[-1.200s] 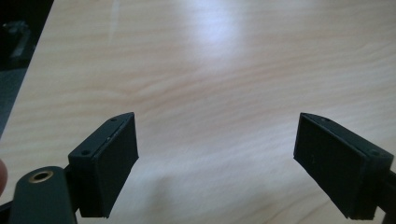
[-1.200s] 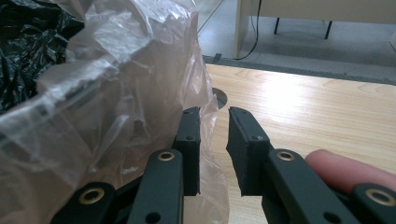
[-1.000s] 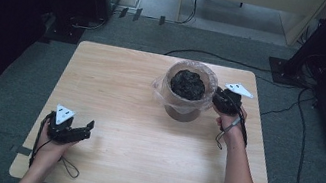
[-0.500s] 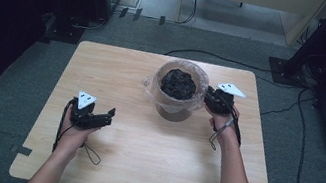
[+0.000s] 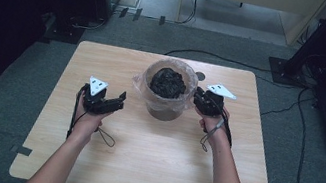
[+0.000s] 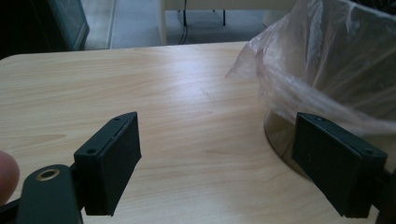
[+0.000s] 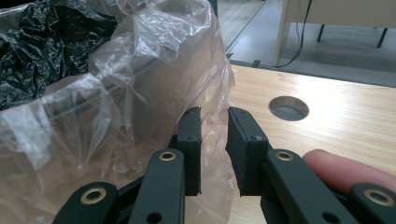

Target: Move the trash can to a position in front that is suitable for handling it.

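Bin liner (image 5: 141, 83), clear and thin, drapes over a round bin (image 5: 164, 108) standing mid-table toward the far side, with crumpled black plastic (image 5: 168, 82) heaped inside. From the high view my right gripper (image 5: 198, 97) sits against the bin's right rim and my left gripper (image 5: 121, 102) waits just left of it, near the loose fold of film. If I pull on one side alone, I judge the light bin could tip or slide across the table (image 5: 147, 170).

In the left gripper view my jaws stand wide apart with nothing between them; the liner (image 6: 322, 70) billows at the right, close to one jaw. Closing from here would catch air, or pinch the bin wall along with the film.

In the right gripper view my jaws are drawn nearly together on a pleat of the liner (image 7: 140, 93) at the rim, though the film is so clear that I can't be fully sure how much is caught; it looks like a thin fold. Such a slim pinch could slip out or tear if I tug hard. A cable hole (image 7: 288, 108) lies in the table (image 7: 327, 121) beyond, harmless unless the bin gets dragged over it.
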Action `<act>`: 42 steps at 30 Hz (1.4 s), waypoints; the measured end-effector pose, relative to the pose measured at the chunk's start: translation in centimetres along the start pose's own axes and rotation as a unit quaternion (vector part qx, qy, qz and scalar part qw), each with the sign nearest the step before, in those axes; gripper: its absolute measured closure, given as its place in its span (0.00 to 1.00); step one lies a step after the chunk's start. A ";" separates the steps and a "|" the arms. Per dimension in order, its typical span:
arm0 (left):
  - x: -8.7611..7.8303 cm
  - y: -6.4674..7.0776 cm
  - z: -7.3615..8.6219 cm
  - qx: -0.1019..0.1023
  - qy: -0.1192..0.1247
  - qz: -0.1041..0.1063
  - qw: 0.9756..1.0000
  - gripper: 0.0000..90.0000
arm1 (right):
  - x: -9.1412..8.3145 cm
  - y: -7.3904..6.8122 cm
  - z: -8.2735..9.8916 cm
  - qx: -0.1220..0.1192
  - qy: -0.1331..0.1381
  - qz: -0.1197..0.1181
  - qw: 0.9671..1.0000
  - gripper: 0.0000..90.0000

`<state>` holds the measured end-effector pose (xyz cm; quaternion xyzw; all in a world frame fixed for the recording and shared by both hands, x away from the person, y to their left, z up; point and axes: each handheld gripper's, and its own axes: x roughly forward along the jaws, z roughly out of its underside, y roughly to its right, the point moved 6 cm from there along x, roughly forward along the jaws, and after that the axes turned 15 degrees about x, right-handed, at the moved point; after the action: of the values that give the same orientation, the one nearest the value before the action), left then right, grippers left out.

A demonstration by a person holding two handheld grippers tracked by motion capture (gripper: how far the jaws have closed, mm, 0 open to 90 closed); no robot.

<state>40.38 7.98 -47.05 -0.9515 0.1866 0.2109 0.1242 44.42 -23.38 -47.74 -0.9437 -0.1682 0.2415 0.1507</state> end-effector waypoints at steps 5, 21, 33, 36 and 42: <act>1.5 -0.3 -0.7 -0.029 0.000 -0.018 0.999 0.30 | 0.3 -0.9 0.3 -0.001 -0.004 -0.004 1.000 0.84; 6.4 1.2 -2.8 -0.055 -0.006 -0.027 0.998 0.83 | 1.3 -2.5 1.0 -0.022 0.004 0.031 0.999 0.80; 7.4 2.5 -2.3 -0.063 -0.025 0.014 0.998 1.00 | 2.2 -3.4 1.5 -0.001 0.008 0.043 0.999 0.98; 7.2 2.5 -2.3 -0.056 -0.026 0.013 0.998 1.00 | 2.1 -3.6 1.6 0.005 0.001 0.031 1.000 1.00; 6.4 2.6 -2.3 -0.056 -0.023 0.011 0.998 1.00 | 1.7 -3.7 2.1 0.023 -0.020 0.016 0.999 1.00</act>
<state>45.51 3.04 -48.31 -0.9497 0.1821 0.2442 0.0725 43.84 -18.95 -48.78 -0.9377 -0.1503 0.2665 0.1647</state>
